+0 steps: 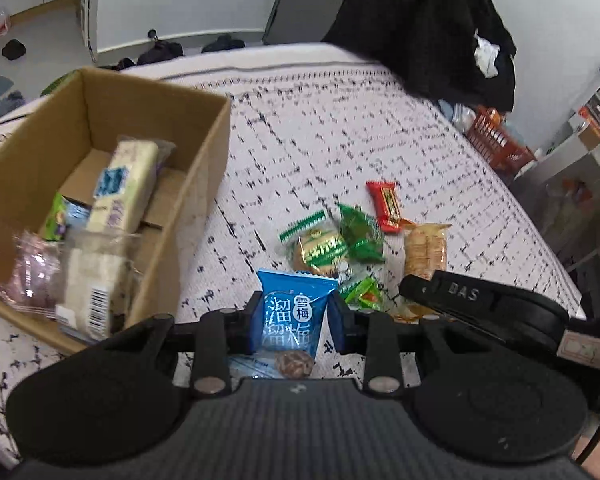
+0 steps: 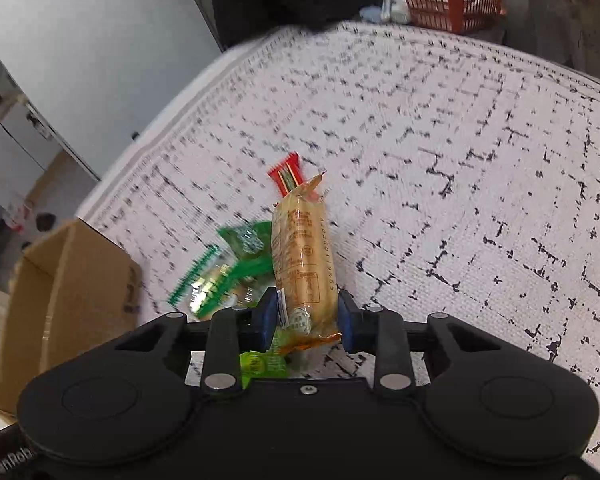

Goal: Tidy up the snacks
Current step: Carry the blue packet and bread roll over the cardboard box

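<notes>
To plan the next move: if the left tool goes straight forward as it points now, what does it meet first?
Probably the green-wrapped round cake, lying just beyond the blue plum packet held by the left tool; depth is uncertain.

Bed (image 1: pixel 340 120): a white cover with a black dashed grid is filling the middle of both views.
Box (image 1: pixel 204 184): an open cardboard box is sitting on the cover at the left of the left view, snack packs lying inside it.
Red pack (image 1: pixel 386 206): is lying right of centre, just beyond the green ones.
Green packs (image 1: pixel 340 240): are lying bunched at centre, touching one another.
Cracker roll (image 1: pixel 426 248): is showing just right of the green packs; whether it is resting on the cover cannot be told here.
Black clothing (image 1: pixel 420 20): is lying heaped at the far edge, upper right.
</notes>
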Motion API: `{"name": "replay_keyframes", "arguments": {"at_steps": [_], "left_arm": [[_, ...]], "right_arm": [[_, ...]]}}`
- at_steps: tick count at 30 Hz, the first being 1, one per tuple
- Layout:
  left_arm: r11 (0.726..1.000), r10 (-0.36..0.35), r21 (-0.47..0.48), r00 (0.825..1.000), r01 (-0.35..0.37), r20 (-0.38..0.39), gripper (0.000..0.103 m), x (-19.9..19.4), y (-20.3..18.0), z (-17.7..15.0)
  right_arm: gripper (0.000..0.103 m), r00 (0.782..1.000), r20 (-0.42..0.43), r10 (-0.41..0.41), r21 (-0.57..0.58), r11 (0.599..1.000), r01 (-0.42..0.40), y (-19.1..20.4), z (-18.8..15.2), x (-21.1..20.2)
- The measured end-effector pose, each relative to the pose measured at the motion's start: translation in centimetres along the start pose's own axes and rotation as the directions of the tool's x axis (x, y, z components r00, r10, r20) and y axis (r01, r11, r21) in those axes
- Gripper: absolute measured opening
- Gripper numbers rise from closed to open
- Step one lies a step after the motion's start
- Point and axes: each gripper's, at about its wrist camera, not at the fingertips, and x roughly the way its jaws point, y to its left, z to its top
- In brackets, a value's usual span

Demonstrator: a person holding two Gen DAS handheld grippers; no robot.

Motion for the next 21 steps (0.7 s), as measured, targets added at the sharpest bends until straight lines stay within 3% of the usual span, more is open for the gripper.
{"name": "replay_keyframes", "arguments": {"at_steps": [7,21], "left_arm": [[1.0,0.012,0.006,0.997,-0.013,0.07,0.032,-3.3,0.3,1.2],[0.996,0.064,-0.064,0.985,-0.054,0.162,0.032,-8.2,4.1,2.8]], "right_arm": [[0.03,0.991,0.062,0.12,0.018,0.992,-0.122,0.8,0.4,-2.5],[0.03,0.962,0.115,0.246,-0.085,0.968,-0.237,6.2,-0.5,-6.1]]}}
